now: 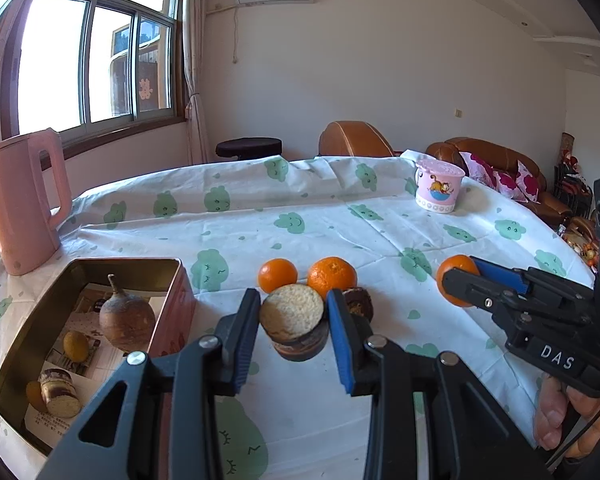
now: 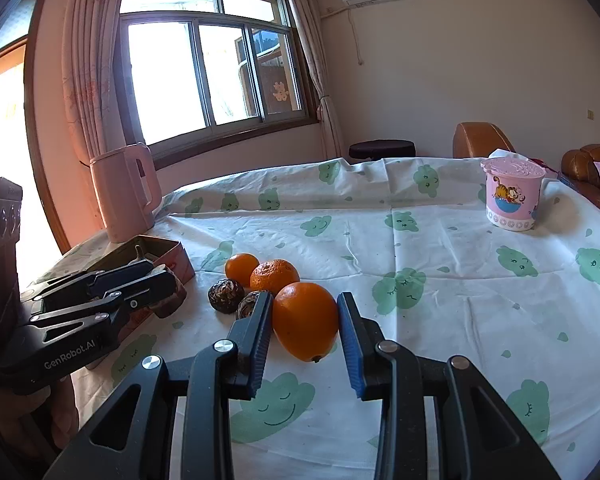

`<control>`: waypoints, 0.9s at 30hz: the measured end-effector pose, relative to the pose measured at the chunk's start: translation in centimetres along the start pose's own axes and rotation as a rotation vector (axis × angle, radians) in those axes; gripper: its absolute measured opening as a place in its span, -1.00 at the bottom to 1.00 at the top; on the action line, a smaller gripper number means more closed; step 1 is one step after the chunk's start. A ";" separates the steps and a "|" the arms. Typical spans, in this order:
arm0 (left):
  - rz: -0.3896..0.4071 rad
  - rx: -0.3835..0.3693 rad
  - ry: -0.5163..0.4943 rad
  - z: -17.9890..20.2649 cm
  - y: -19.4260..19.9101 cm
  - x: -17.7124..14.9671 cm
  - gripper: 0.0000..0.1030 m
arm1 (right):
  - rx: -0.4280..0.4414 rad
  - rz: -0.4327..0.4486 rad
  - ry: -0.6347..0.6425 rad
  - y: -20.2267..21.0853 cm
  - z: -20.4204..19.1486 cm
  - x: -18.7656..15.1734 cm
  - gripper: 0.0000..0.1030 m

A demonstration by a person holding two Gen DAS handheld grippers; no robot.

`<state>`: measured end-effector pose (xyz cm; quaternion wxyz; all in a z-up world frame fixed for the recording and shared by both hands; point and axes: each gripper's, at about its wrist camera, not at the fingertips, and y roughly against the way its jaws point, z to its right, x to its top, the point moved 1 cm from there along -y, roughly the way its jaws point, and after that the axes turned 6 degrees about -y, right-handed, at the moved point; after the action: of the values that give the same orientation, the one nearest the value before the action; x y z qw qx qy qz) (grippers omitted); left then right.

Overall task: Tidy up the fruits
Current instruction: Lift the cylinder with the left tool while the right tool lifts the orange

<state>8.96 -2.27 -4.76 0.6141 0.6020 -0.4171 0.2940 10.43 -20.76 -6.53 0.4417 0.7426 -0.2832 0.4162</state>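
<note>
My left gripper (image 1: 294, 322) is shut on a brown cut chunk with a pale top (image 1: 294, 316), held just above the cloth beside an open metal tin (image 1: 168, 276). The tin holds a round brown fruit (image 1: 126, 320), a small yellow fruit (image 1: 76, 346) and another cut chunk (image 1: 60, 394). My right gripper (image 2: 304, 326) is shut on a large orange (image 2: 305, 322) resting on the cloth; it also shows in the left wrist view (image 1: 454, 280). Two smaller oranges (image 2: 274, 276) (image 2: 241, 268) and two dark wrinkled fruits (image 2: 225, 295) (image 2: 247, 305) lie behind it.
A pink kettle (image 1: 20, 200) stands at the table's left edge behind the tin. A pink cartoon cup (image 2: 512, 194) stands at the far right. The table wears a white cloth with green clouds (image 2: 420, 260). Sofa and chairs stand beyond it.
</note>
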 end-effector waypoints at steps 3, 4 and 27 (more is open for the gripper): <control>0.014 0.008 0.001 0.0 0.3 0.0 -0.31 | 0.002 0.015 0.003 0.3 -0.1 0.0 -0.32; 0.017 0.009 0.001 0.0 0.3 0.0 -0.31 | 0.003 0.020 0.004 0.4 0.0 0.0 -0.32; 0.101 0.047 0.007 -0.3 2.2 -0.1 -0.31 | -0.007 0.088 0.047 1.5 -0.8 -0.2 -0.32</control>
<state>7.11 -1.77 -3.76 0.5857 0.5934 -0.4378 0.3364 8.85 -20.74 -5.86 0.4320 0.7180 -0.3064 0.4516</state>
